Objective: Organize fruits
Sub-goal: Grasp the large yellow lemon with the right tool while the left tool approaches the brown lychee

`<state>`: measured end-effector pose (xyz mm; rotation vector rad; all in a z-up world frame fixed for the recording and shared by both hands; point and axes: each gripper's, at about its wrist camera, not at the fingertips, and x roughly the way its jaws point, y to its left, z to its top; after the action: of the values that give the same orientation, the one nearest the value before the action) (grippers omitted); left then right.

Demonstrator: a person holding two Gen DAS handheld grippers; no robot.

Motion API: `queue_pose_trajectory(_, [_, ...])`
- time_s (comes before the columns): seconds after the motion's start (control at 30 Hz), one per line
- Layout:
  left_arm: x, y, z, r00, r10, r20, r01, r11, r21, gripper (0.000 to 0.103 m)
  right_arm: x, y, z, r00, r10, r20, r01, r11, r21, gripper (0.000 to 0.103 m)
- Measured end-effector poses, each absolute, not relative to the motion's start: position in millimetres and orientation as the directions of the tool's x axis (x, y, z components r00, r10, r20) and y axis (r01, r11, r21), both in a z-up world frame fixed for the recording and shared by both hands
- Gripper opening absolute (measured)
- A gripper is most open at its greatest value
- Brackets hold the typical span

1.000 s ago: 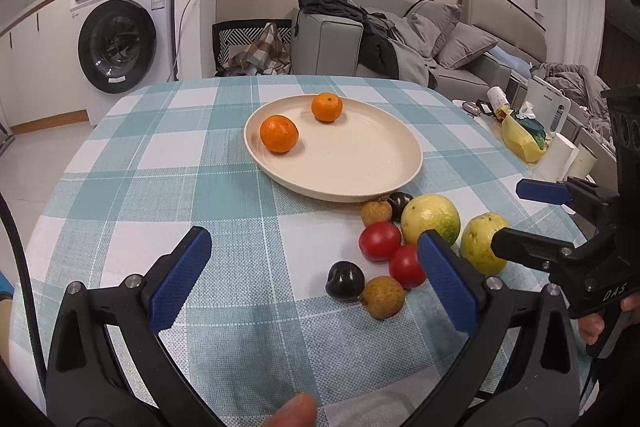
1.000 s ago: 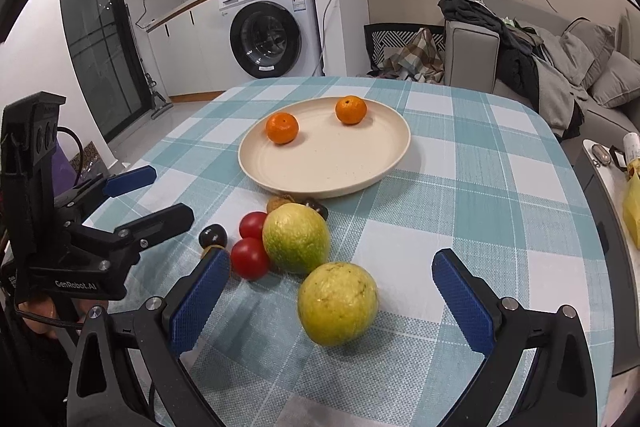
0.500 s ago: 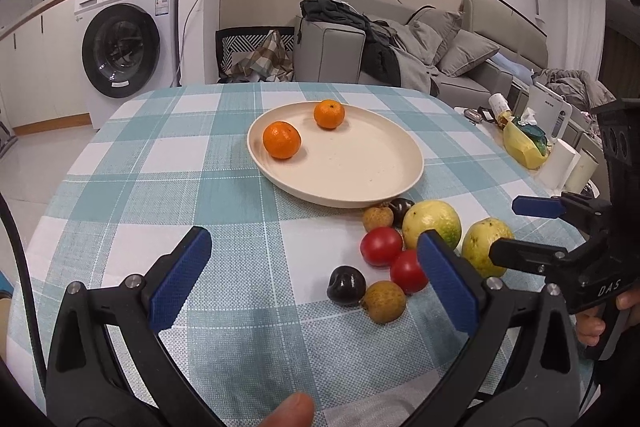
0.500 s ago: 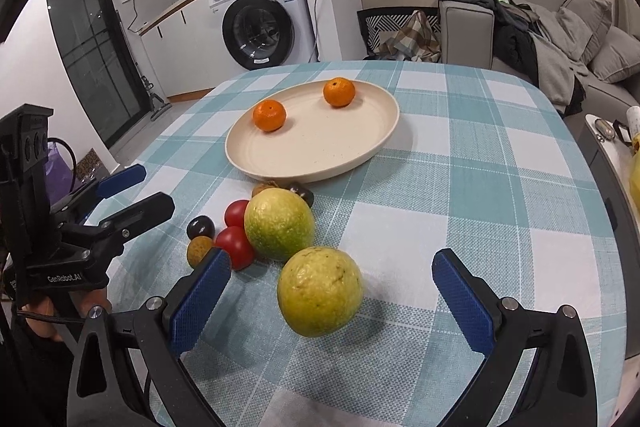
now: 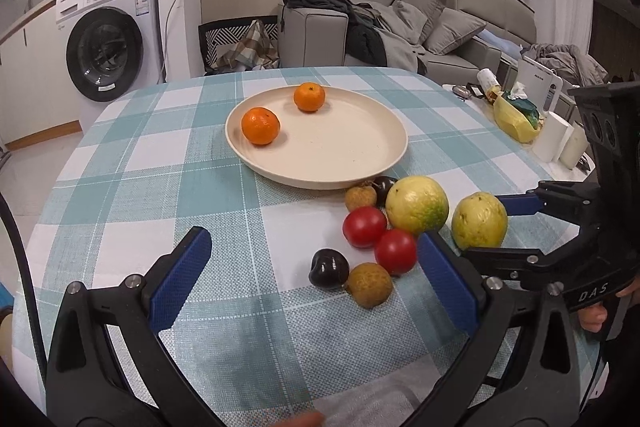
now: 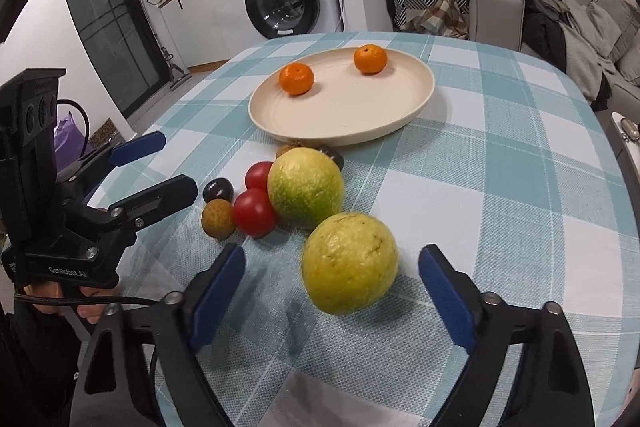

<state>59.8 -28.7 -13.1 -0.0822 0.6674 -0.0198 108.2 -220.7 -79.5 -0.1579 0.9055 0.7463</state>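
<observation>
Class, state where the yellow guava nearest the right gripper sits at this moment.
In the right wrist view the yellow guava sits on the checked tablecloth, between the right gripper's open jaws, just in front of the greener guava.

Checked table (image 5: 120, 163): plate (image 5: 384, 147), loose fruit pile (image 5: 396, 223).

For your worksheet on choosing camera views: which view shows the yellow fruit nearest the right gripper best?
The right wrist view: the yellow fruit fills the space between the closing right gripper, untouched. The left wrist view shows it small, at the side.
</observation>
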Motion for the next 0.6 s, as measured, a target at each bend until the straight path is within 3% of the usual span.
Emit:
queue_pose_trajectory(0.23, [67,-30,-23,0.737,-0.076,-0.672,0.019,0.996,-0.092,0.102,112,-224,-82,0.363,0.545,-0.756,-0.64,0.735,0.223,0.08])
queue_pose_trajectory(0.4, [69,-26,-30,0.709,-0.105,-0.697,0.034,0.993,-0.115,0.102,113,-224,-84,0.364,0.535,-0.762,-0.633,0.743,0.218,0.068])
queue_pose_trajectory(0.6, [72,-27,-37,0.678,-0.113,-0.726,0.052,0.993,-0.107,0.102,113,-225,-83,0.367,0.542,-0.756,-0.632,0.742,0.225,0.064])
